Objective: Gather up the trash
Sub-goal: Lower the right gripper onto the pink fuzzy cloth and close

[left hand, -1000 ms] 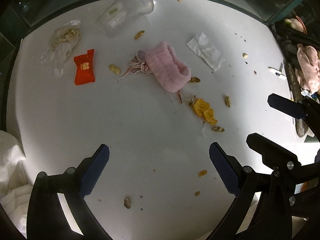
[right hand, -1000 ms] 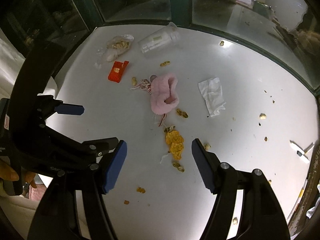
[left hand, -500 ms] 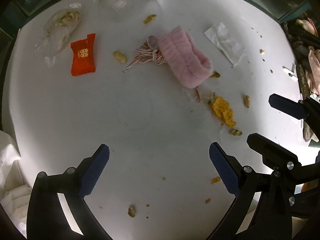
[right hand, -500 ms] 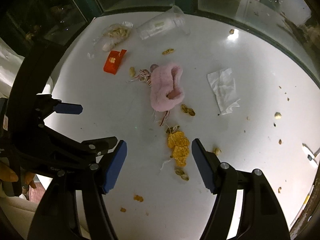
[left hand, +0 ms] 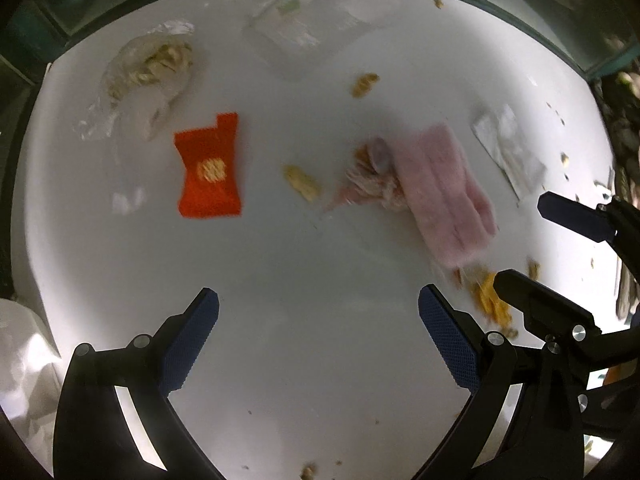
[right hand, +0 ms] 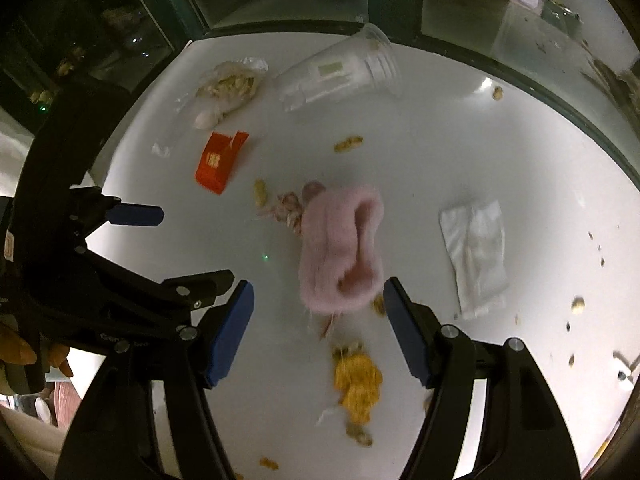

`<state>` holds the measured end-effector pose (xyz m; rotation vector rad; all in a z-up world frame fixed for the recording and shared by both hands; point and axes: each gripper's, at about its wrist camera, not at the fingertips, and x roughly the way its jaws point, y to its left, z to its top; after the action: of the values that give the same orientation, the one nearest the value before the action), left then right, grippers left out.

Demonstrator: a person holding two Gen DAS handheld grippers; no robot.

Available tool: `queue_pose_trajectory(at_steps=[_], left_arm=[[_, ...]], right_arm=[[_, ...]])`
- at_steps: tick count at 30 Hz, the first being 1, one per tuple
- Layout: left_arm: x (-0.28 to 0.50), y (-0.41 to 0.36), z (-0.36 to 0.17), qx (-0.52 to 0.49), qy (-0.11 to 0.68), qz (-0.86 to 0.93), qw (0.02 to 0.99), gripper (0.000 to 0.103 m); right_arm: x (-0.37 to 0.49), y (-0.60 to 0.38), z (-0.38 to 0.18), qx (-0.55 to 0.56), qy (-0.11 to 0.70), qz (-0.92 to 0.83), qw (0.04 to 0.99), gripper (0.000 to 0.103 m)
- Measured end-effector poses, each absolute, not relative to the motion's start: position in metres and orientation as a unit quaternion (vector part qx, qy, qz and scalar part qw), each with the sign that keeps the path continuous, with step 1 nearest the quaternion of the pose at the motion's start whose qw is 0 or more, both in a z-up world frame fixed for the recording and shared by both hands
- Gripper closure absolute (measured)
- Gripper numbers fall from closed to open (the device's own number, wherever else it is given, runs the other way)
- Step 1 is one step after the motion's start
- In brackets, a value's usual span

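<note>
Across the white surface trash is lying scattered. From the right wrist view, a pink fuzzy band is sitting at the centre, with a tangle of string touching it at 10 o'clock and yellow crumbs lying near it at 6 o'clock. A red wrapper is lying further out at 10 o'clock, a clear bag of scraps beyond it, and a tipped plastic cup at 12 o'clock by the far edge. A crumpled napkin is resting at 3 o'clock. The right gripper is hovering with fingers standing apart, gripping nothing, just short of the band. The left gripper is hanging over bare surface, fingers spread wide and empty.
</note>
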<state>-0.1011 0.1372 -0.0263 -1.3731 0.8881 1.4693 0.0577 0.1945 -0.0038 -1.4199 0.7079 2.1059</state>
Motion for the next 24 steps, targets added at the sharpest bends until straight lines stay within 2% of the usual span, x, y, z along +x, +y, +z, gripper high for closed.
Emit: queue_pose_trajectory(at_steps=[24], left_arm=[[-0.145, 0.172, -0.055, -0.566, 0.344, 0.615, 0.429, 0.006]], right_arm=[[0.023, 0.234, -0.038, -0.523, 0.281, 0.768, 0.242, 0.038]])
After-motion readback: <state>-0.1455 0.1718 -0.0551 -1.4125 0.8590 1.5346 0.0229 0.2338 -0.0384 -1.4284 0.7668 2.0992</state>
